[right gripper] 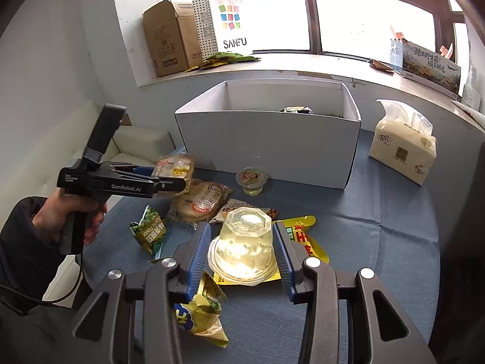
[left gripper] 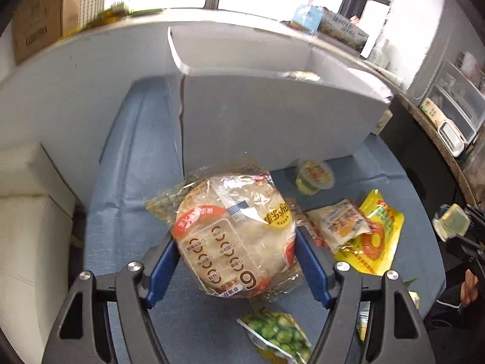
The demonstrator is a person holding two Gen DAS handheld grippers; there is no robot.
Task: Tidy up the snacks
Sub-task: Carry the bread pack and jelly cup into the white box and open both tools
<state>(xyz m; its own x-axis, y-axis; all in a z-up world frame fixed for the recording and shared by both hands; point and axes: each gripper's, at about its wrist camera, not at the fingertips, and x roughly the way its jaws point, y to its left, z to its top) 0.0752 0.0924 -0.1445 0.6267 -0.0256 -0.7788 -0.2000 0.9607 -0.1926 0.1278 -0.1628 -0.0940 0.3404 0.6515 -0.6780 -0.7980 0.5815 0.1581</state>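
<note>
- At the back of the blue-clothed table [right gripper: 379,212] we see the white cardboard box [right gripper: 266,139] standing open-topped with packets already inside, so we judge it the bin for the snacks.
- In front of it the loose snacks lie scattered: a second flatbread pack [right gripper: 200,201], a green pea packet [left gripper: 279,336], a yellow pouch [left gripper: 376,236], and a jelly cup [right gripper: 251,180] just beside the box wall.
- Our left gripper [left gripper: 235,242] angles down, its blue pads closed against both sides of a flatbread pack [left gripper: 236,230], held clear of the cloth.
- Our right gripper [right gripper: 242,244] tilts down too, clamping an inverted clear jelly cup [right gripper: 245,242], ready, we reckon, for boxing.
</note>
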